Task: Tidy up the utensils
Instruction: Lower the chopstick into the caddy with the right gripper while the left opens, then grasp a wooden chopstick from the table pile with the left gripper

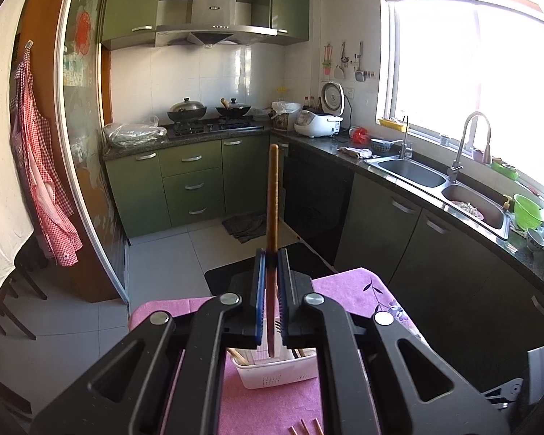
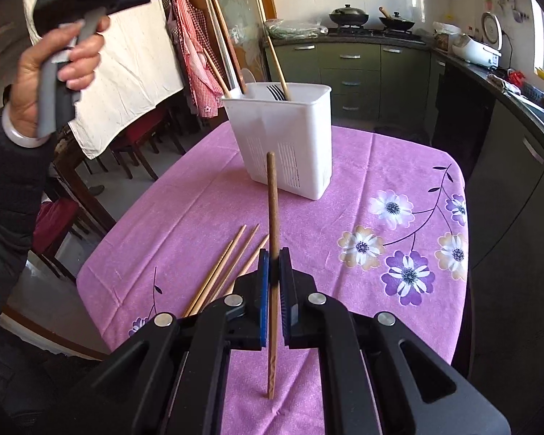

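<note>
While each gripper clamps an upright chopstick, the left gripper (image 1: 271, 253), directly over the white utensil caddy (image 2: 290, 145), is nearer; the right gripper (image 2: 274, 253) has it at 12 o'clock.

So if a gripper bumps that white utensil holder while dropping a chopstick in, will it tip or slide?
The white utensil holder is tall with a narrow base, so a knock near the rim could probably tip it. It looks like thin plastic, holding only a fork and a few chopsticks, so likely light. The pink tablecloth may resist sliding.

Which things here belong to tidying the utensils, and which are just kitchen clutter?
Job:
brown wooden chopstick in right gripper
brown chopstick in left gripper
loose bamboo chopsticks
white plastic utensil holder

Clutter:
red checked apron
white rice cooker
green colander
</note>
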